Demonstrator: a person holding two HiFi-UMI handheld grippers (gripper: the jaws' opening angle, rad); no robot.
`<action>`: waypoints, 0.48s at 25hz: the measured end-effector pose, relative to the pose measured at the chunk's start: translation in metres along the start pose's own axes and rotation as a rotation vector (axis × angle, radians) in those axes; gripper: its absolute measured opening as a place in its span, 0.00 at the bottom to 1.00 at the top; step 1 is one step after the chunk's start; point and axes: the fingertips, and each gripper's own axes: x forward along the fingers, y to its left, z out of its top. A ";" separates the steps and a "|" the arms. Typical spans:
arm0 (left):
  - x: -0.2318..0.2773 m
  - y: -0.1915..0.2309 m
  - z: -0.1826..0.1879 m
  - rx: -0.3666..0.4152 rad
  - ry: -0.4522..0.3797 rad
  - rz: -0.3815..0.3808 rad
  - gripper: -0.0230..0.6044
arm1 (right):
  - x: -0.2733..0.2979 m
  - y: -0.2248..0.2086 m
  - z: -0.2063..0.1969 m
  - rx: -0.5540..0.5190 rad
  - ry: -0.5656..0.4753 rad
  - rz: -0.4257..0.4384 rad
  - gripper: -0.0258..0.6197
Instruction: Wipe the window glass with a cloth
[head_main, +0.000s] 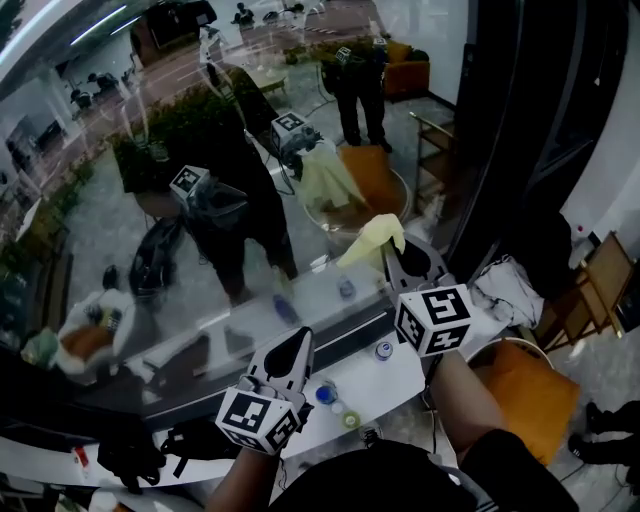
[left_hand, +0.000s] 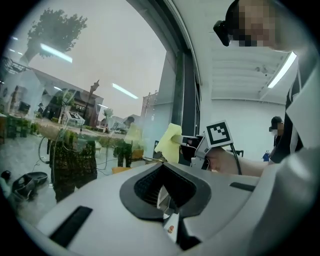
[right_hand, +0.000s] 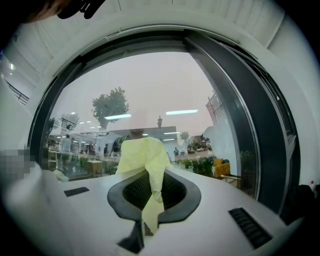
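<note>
Hanging low over the sill (head_main: 390, 385), the left gripper (head_main: 296, 346) has its jaws together with nothing between them and plays no part in the wipe. Beyond it the glass (head_main: 200, 150) fills the upper left of the head view, thick with reflections of the person and both tools. Toward the glass's lower right corner, close to the dark frame (head_main: 520, 150), sits the cloth (head_main: 372, 240): pale yellow, thin and soft, bunched into a loose crumpled wad that flops forward. The right gripper (head_main: 405, 265) has its jaws pinched narrow on a twisted tail of that cloth, with most of the fabric fanned out ahead of them. The cloth is near the pane; whether it touches cannot be told. The step in hand looks like bringing cloth to glass for a stroke. Doing it well likely means pressing the fabric flat so that it, not the hard jaws, meets the pane, gripping the tail firmly, and working in overlapping passes out from the corner along the frame.
</note>
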 end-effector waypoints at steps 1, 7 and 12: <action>0.003 0.000 0.000 0.008 0.000 -0.005 0.03 | 0.004 -0.005 0.001 -0.004 0.003 -0.004 0.10; 0.023 0.000 -0.004 0.030 -0.007 -0.006 0.03 | 0.025 -0.046 0.004 -0.006 0.011 -0.045 0.10; 0.023 0.009 0.000 0.028 -0.003 0.014 0.03 | 0.044 -0.055 0.010 -0.014 0.002 -0.062 0.10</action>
